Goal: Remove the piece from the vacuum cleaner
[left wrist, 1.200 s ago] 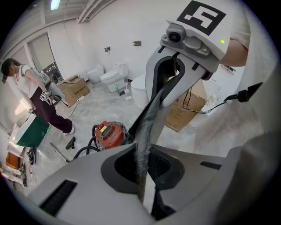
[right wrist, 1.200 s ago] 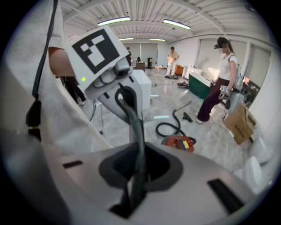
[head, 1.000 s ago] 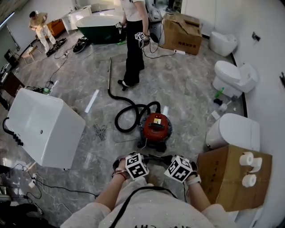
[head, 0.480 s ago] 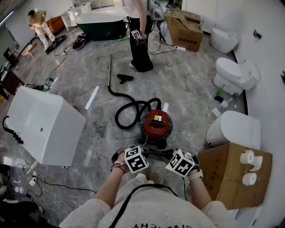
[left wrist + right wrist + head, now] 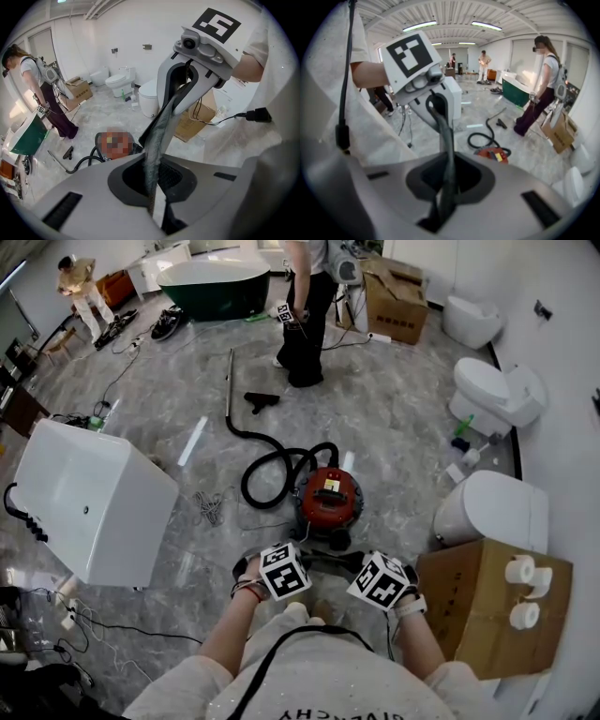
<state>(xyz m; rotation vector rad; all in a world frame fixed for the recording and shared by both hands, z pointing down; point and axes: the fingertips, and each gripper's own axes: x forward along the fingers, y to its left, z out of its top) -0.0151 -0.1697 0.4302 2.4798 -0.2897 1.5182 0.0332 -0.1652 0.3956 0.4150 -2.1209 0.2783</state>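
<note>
Red vacuum cleaner (image 5: 328,501) sits on the grey marble floor (image 5: 394,418) just ahead of me, near my 2 claws but touched by neither; its black hose (image 5: 267,470) loops to its left and runs on to a thin wand (image 5: 231,385) lying flat, with a small black nozzle (image 5: 261,401) just beside that wand. My left claw (image 5: 152,197) has its jaws almost together, pinching a thin grey strap (image 5: 161,126); the strap stretches straight across to my right claw (image 5: 443,197), whose jaws are likewise nearly closed on its other end. Both claws hover side by side at waist height.

My reading is that removal has not begun; I cannot tell from here which part is meant to come off. To do this step well, I would lower both claws close over the cleaner first; 1 claw should steady the red body while the other grips the part squarely and pulls along its joint, not sideways; the taut strap may need releasing beforehand.
</note>
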